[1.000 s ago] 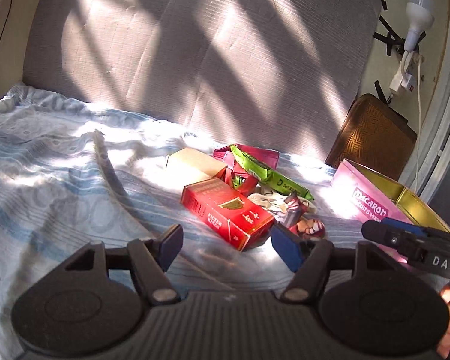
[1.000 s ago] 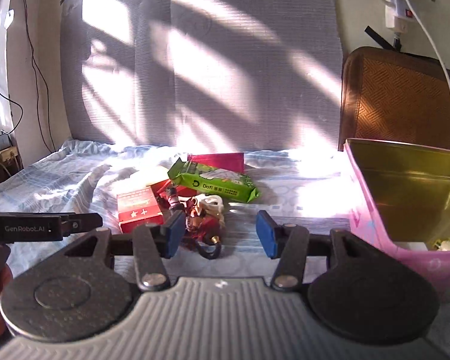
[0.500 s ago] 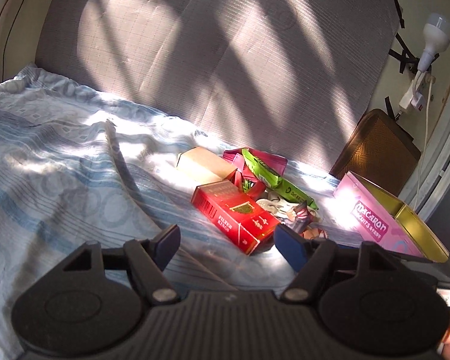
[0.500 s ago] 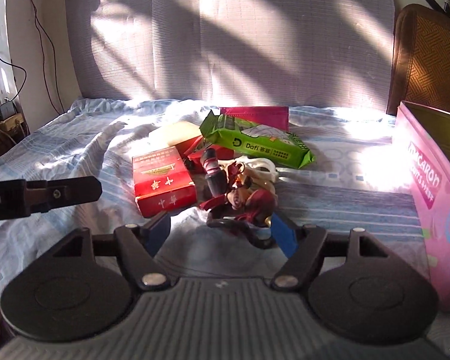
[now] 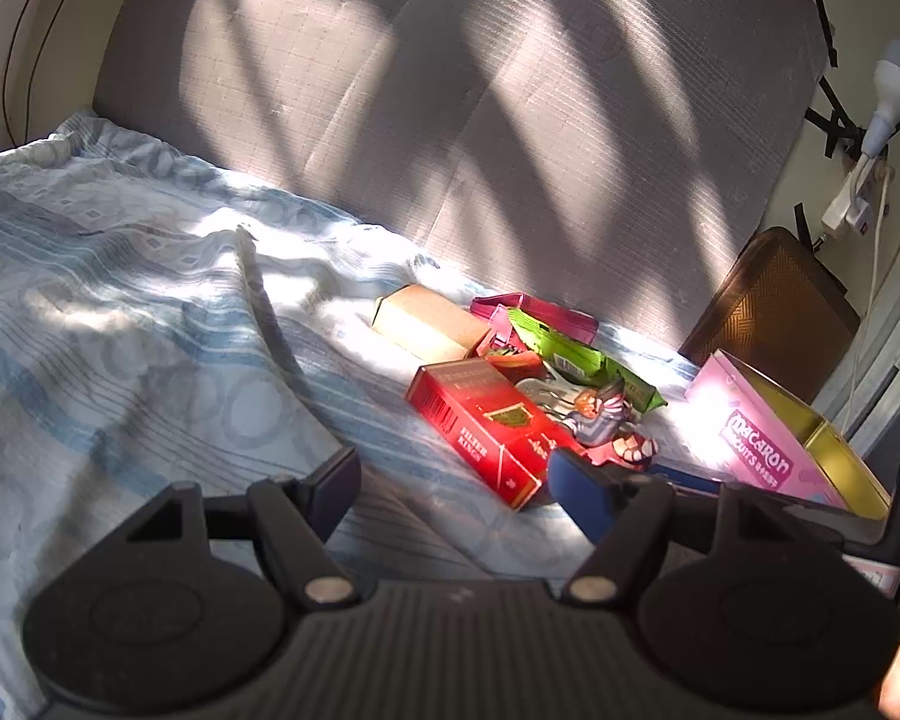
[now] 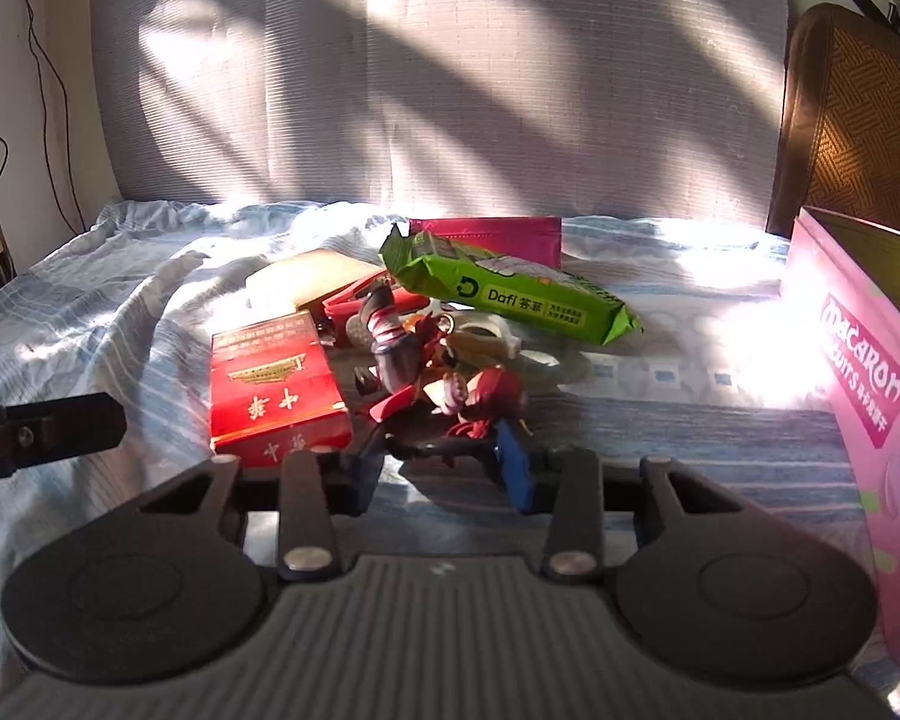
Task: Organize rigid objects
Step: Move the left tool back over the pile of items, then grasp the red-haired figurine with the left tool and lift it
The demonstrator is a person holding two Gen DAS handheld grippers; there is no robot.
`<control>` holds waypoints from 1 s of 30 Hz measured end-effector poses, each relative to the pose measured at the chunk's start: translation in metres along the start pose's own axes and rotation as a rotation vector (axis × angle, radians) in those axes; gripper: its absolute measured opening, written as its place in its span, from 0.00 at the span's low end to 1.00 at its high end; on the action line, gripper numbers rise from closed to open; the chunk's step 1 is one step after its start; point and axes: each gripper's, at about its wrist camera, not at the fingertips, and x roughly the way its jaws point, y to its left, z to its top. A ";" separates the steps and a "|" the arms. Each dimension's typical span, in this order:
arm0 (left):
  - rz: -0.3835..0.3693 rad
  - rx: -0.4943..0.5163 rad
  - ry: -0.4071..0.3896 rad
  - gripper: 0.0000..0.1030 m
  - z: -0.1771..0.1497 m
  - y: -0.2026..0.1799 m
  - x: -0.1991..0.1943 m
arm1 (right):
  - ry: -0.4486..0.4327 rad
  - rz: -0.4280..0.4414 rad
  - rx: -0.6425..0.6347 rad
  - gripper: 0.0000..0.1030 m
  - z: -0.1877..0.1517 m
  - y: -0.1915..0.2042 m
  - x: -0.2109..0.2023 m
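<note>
A pile of small items lies on the bed: a red cigarette box (image 6: 276, 381) (image 5: 480, 420), a red-haired figurine (image 6: 450, 378) (image 5: 600, 414), a green snack pack (image 6: 510, 294) (image 5: 576, 360), a tan box (image 5: 426, 321) (image 6: 318, 279) and a magenta pouch (image 6: 486, 228). My right gripper (image 6: 444, 471) is open, its fingertips on either side of the figurine's near end, not closed on it. My left gripper (image 5: 450, 480) is open and empty, just left of the red box. A pink macaron tin (image 6: 858, 360) (image 5: 768, 438) stands open at the right.
The blue patterned bedsheet (image 5: 120, 330) is wrinkled, with a raised fold at the left. A grey padded headboard (image 6: 420, 78) stands behind the pile. A brown woven chair back (image 6: 852, 126) and a wall plug with a bulb (image 5: 894, 90) are at the right.
My right gripper has moved forward and down until its fingers flank the figurine. My left gripper has drawn back and swung left, so the pile sits further right in its view.
</note>
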 end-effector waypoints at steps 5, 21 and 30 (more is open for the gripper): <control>-0.003 0.002 0.004 0.69 0.000 0.000 0.001 | -0.013 0.016 0.003 0.39 -0.007 -0.002 -0.019; -0.021 0.122 0.000 0.78 -0.007 -0.019 0.000 | 0.000 0.217 -0.045 0.40 -0.068 -0.015 -0.117; -0.005 0.128 -0.012 0.78 -0.008 -0.020 -0.002 | -0.022 0.158 -0.064 0.50 -0.090 -0.023 -0.135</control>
